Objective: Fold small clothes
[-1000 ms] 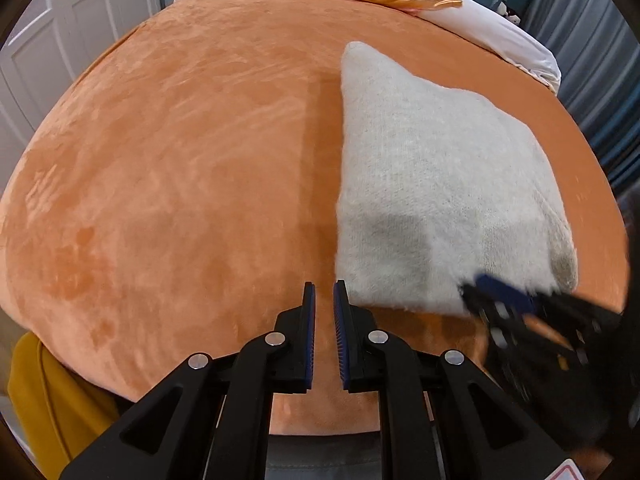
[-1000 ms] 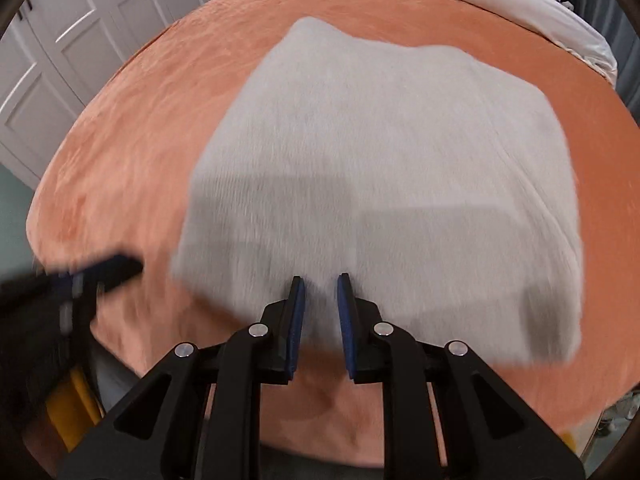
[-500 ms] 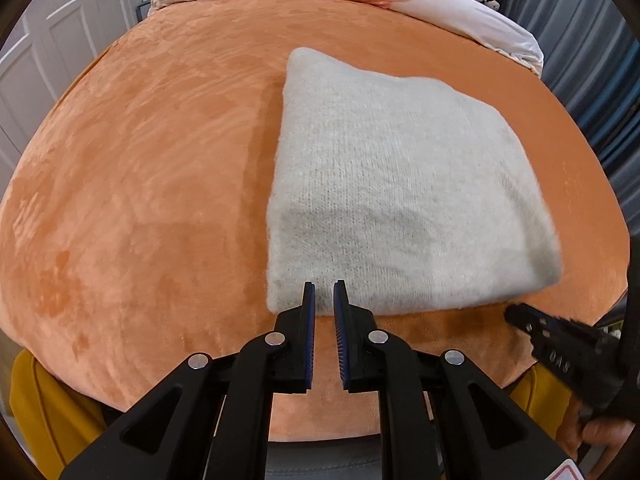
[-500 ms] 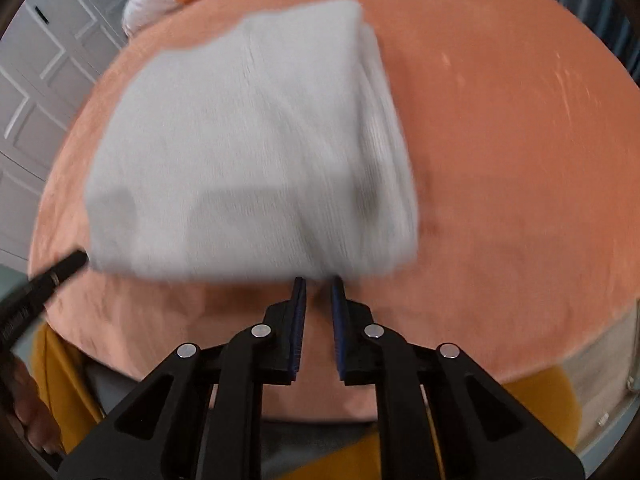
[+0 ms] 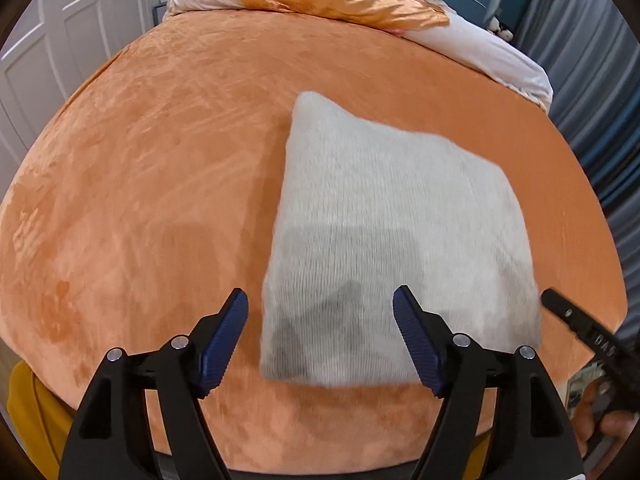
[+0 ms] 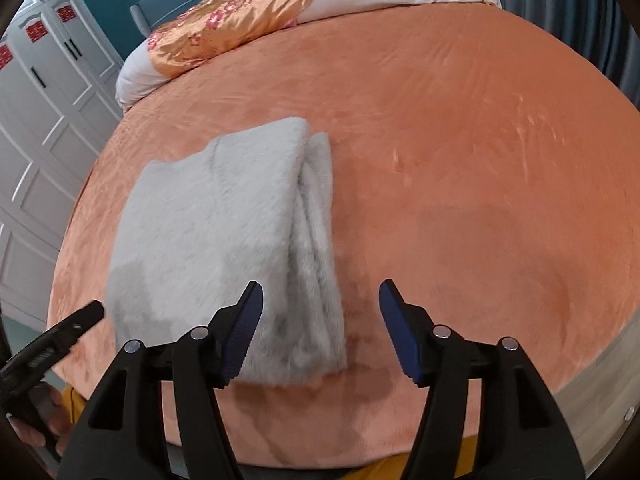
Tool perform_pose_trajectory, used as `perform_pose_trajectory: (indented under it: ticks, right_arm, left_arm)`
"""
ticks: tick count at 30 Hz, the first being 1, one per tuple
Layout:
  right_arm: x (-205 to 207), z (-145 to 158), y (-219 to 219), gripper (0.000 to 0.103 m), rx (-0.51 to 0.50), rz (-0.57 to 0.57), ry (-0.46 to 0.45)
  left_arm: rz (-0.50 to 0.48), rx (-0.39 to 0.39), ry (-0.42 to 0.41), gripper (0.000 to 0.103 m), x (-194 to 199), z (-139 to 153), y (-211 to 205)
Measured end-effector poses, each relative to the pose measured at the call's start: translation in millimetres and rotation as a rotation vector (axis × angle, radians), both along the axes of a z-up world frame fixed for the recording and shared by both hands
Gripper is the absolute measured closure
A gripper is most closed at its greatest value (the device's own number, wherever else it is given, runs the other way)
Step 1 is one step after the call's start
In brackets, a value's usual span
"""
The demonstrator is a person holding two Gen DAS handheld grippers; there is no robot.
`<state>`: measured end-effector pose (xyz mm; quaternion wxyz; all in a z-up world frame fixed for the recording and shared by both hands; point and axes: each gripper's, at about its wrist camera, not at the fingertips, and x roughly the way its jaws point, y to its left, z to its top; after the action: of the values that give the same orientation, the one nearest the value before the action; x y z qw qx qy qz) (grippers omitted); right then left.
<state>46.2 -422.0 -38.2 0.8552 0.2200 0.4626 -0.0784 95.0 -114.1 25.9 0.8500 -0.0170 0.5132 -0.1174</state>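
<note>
On the orange bedspread [image 5: 160, 200], the folded grey knit garment [image 5: 392, 240] lies flat; your left gripper [image 5: 320, 332] and right gripper [image 6: 320, 328] hover above its near corners, jaws opening and empty. Seat both pads before pinching.

Right tongs [image 5: 600, 350] read "D45"; wardrobe [image 6: 48, 92] bears red signs.

Both hand-held grippers are black plastic: left hand-held gripper [image 5: 320, 312], right hand-held gripper [image 6: 320, 304], ridged blue pads [image 5: 416, 344], silver screws [image 5: 179, 342]. Mustard-yellow clothing [image 5: 28, 412] underneath.
</note>
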Motion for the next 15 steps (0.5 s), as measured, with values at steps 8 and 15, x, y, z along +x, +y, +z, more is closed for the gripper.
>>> perform_pose_trajectory:
  ticks: [8, 15]
  right_arm:
    - [18.6, -13.8, 20.0, 0.089, 0.009, 0.113, 0.011]
    - [8.9, -10.3, 9.9, 0.091, -0.010, 0.071, -0.021]
  left_arm:
    - [-0.021, 0.037, 0.000, 0.031, 3.3, -3.8, -14.2]
    - [-0.050, 0.097, -0.016, 0.031, 2.1, -11.4, -25.4]
